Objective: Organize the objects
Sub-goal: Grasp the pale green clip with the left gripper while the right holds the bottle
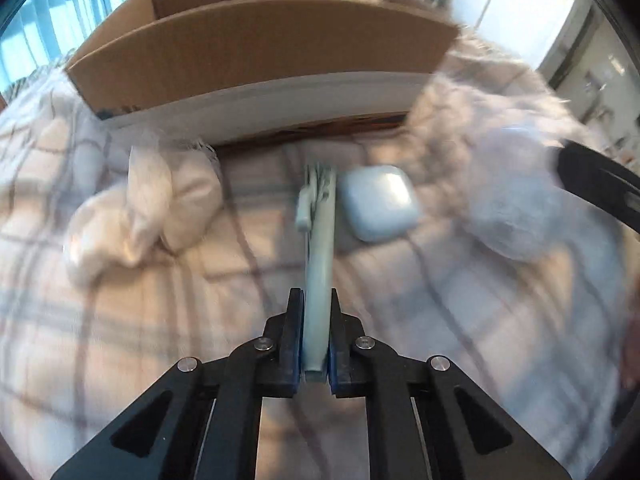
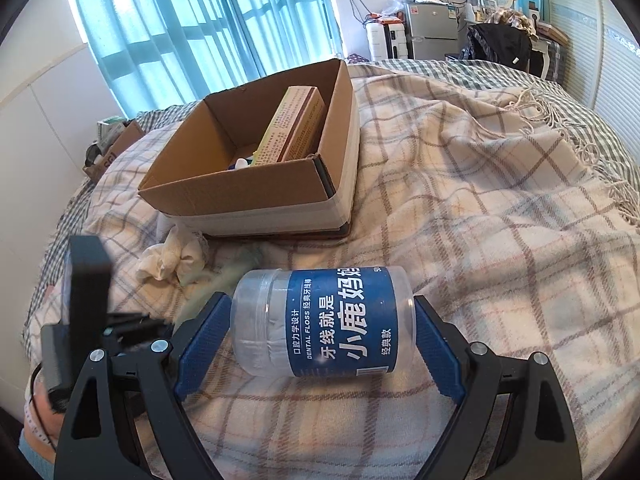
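My left gripper [image 1: 316, 300] is shut on a pale blue toothbrush-like tool [image 1: 318, 240] and holds it above the plaid blanket, pointing toward the cardboard box [image 1: 256, 52]. A pale blue earbud case [image 1: 380, 202] lies just right of the tool's tip. My right gripper [image 2: 322, 320] is shut on a clear dental floss jar [image 2: 324, 324] with a blue label, held sideways between the blue pads. The open cardboard box [image 2: 256, 196] lies ahead in the right wrist view and holds a yellow carton [image 2: 290, 124] and a small white-capped item [image 2: 241, 164].
A crumpled white tissue [image 1: 148, 208] lies left of the tool; it also shows in the right wrist view [image 2: 172, 260] in front of the box. The plaid blanket [image 2: 480, 200] covers the bed. The left gripper's body [image 2: 84, 280] is at the left. Furniture stands beyond the bed.
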Demonstrator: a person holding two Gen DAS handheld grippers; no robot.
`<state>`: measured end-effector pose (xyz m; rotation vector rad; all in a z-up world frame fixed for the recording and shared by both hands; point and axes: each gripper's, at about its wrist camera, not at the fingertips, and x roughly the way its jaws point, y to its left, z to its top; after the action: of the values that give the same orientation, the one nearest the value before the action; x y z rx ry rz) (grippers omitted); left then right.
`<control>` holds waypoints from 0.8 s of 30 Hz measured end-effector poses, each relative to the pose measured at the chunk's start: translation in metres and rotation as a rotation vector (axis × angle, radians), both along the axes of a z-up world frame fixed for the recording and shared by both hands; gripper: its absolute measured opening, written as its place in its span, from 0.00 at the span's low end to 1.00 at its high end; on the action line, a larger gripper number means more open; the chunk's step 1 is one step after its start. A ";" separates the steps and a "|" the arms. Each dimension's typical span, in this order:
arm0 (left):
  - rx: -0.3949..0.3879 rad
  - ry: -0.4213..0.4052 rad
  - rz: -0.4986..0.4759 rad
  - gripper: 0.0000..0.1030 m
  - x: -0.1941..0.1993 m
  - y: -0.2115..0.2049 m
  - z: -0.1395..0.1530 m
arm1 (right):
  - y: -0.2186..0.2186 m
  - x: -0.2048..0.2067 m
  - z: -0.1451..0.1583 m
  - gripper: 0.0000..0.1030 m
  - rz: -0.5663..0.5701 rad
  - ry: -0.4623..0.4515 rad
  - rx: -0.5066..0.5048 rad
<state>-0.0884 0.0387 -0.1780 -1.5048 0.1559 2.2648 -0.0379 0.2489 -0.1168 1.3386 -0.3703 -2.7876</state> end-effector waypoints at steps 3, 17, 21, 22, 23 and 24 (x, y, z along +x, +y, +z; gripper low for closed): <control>0.052 0.060 0.026 0.09 0.015 -0.010 0.024 | -0.003 0.003 0.005 0.77 0.009 0.013 0.002; 0.059 0.200 0.156 0.09 0.042 -0.053 0.065 | -0.033 -0.009 0.000 0.92 0.097 -0.016 0.146; 0.061 0.187 0.162 0.09 0.036 -0.052 0.056 | -0.049 -0.036 -0.023 0.93 0.181 -0.130 0.213; 0.057 0.183 0.165 0.09 0.035 -0.050 0.051 | -0.053 -0.040 -0.029 0.93 0.192 -0.149 0.240; 0.068 0.175 0.172 0.09 0.035 -0.053 0.049 | -0.056 -0.043 -0.035 0.93 0.201 -0.164 0.267; 0.079 0.169 0.177 0.09 0.035 -0.055 0.048 | -0.060 -0.046 -0.040 0.93 0.211 -0.181 0.287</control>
<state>-0.0535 -0.0159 -0.1301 -1.3334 -0.0199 2.5064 -0.0837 0.1892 -0.1569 1.5852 0.1688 -2.6247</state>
